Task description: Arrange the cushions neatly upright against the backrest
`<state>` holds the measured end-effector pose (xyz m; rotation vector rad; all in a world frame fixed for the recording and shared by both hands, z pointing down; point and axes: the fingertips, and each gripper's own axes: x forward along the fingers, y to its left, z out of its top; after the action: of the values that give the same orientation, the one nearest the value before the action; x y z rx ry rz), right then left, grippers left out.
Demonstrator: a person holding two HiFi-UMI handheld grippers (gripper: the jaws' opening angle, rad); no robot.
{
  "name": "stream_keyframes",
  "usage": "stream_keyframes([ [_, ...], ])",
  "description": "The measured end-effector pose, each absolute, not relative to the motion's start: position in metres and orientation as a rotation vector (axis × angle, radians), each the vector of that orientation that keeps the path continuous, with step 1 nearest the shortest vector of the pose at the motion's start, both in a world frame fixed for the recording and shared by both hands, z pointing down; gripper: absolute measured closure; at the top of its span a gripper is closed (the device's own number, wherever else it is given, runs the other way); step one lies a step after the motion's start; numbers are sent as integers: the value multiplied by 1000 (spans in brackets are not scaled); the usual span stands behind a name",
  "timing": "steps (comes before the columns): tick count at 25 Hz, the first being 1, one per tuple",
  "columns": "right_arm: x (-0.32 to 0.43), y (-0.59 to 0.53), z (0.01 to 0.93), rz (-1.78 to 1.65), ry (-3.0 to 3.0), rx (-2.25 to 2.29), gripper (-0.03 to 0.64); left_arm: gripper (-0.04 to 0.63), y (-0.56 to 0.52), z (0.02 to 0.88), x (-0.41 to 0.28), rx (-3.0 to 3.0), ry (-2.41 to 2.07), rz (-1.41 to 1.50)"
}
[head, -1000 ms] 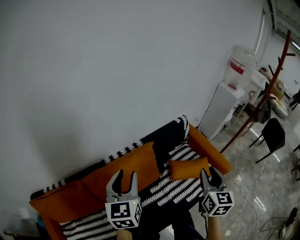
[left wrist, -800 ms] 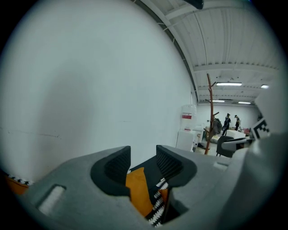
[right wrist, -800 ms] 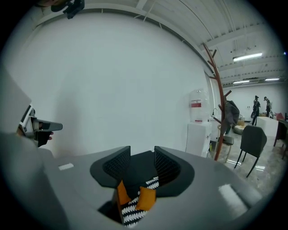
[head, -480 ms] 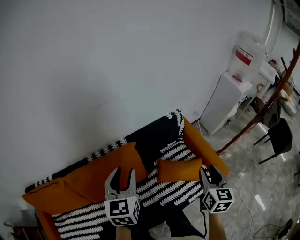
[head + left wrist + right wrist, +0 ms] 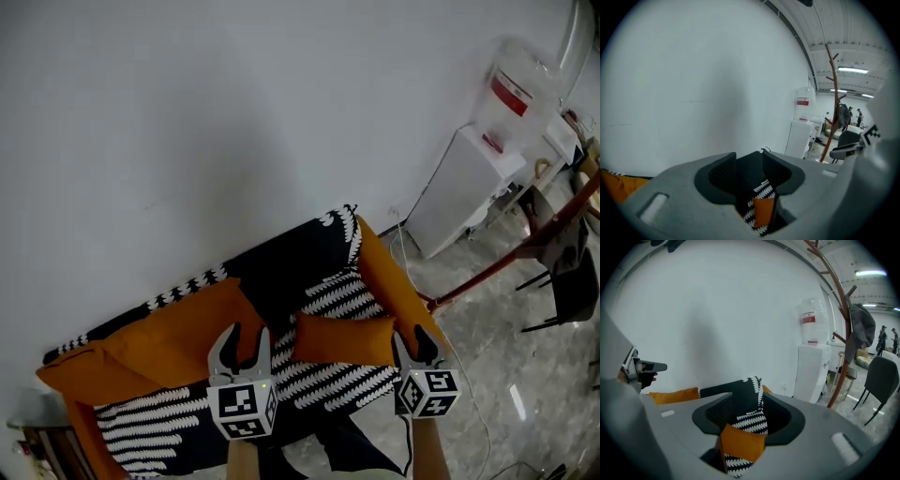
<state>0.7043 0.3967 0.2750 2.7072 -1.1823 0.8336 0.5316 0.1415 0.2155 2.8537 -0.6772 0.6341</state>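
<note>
We face the backrest [image 5: 281, 272]; left gripper [image 5: 240, 330] stands half open, empty; right gripper [image 5: 414, 339], jaws just opening wider, also empty; the cushion [image 5: 342, 339] lies flat on the seat [image 5: 328, 384], clear of the backrest; probably soft and light, best pinched along a long edge.

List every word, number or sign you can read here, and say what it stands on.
No text can be read in any view.
Red label on the water bottle: too blurred to read.
Left marker cube and right marker cube: black-and-white square patterns only, no letters or numbers.
</note>
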Motion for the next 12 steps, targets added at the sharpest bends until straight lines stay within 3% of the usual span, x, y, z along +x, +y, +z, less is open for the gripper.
stream_keyframes([
  [12,761,402,375,1061,-1198,2545,374,402,149,302,602,2799,-629,909],
])
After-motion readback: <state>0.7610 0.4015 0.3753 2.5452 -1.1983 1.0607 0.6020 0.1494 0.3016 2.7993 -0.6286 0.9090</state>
